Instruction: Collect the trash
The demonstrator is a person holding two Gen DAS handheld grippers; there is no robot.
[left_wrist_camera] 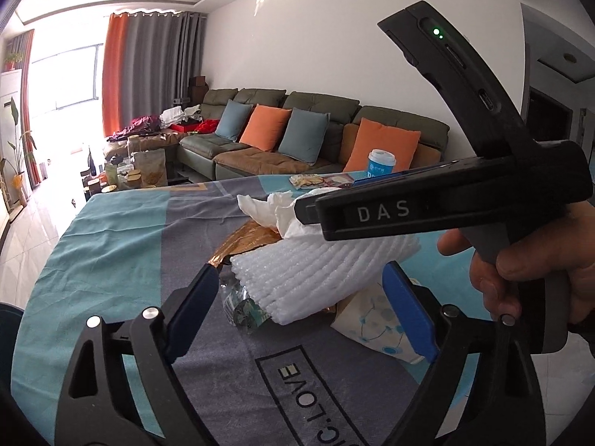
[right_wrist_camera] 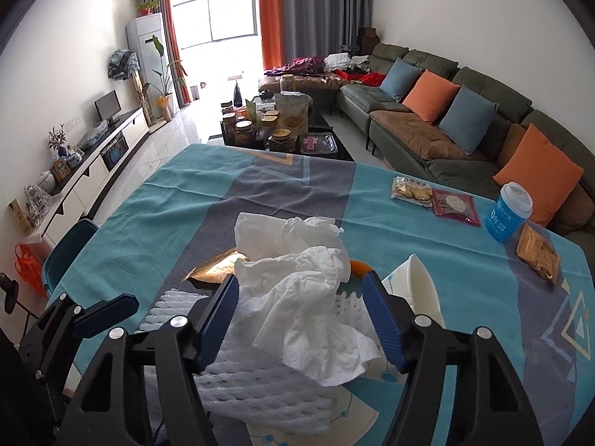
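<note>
A heap of trash lies on the tablecloth. In the left wrist view my left gripper stands open around a white foam net, its blue pads just beside it. A gold wrapper, a clear crumpled wrapper and a flattened paper cup lie around the net. In the right wrist view my right gripper is open over a crumpled white tissue on top of the foam net. The left pad touches the tissue and the right pad stands apart from it.
A blue lidded cup and snack packets sit at the table's far right. The teal and grey cloth covers the table. A blue chair stands at the left edge. A sofa and a crowded coffee table lie beyond.
</note>
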